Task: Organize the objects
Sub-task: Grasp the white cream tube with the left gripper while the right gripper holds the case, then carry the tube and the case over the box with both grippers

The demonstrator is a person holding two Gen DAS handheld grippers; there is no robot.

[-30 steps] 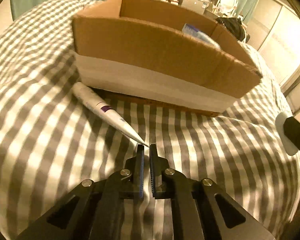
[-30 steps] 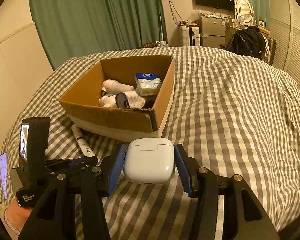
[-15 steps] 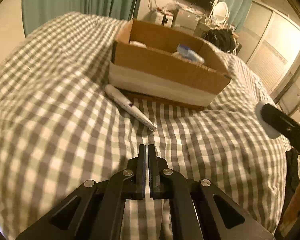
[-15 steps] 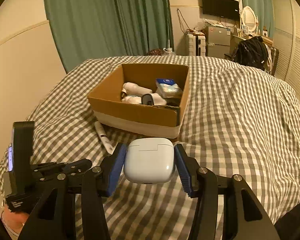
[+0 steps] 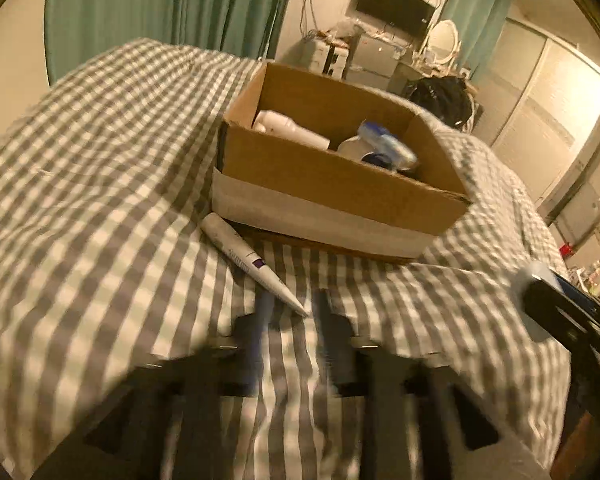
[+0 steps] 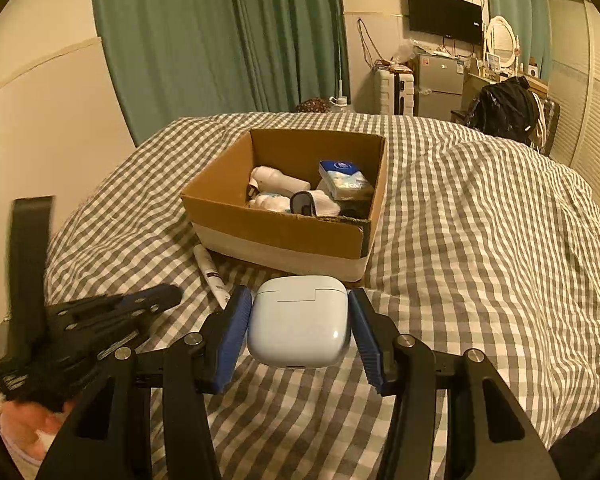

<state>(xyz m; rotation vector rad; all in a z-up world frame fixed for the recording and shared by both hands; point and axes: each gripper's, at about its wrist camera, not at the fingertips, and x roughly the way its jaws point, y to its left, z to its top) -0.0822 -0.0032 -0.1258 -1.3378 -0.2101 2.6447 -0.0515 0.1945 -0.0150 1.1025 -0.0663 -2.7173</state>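
A cardboard box (image 5: 332,184) (image 6: 276,232) sits on the checked bed cover and holds a white bottle (image 6: 274,178), a tissue pack (image 6: 342,174) and other small items. A white tube (image 5: 248,260) (image 6: 210,270) lies on the cover just in front of the box's left corner. My left gripper (image 5: 290,312) is open and empty, blurred by motion, its fingers either side of the tube's near tip. My right gripper (image 6: 298,320) is shut on a white earbud case (image 6: 298,320) and holds it above the cover, in front of the box.
The bed cover (image 6: 480,240) spreads wide to the right of the box. Green curtains (image 6: 220,40), a fridge (image 6: 438,84), a TV and a chair with a black bag (image 6: 504,108) stand beyond the bed. The left gripper shows in the right wrist view (image 6: 112,316).
My left gripper has opened from shut and moved back toward the tube's tip after pulling away. My right gripper has kept the earbud case and pulled back and up a little.
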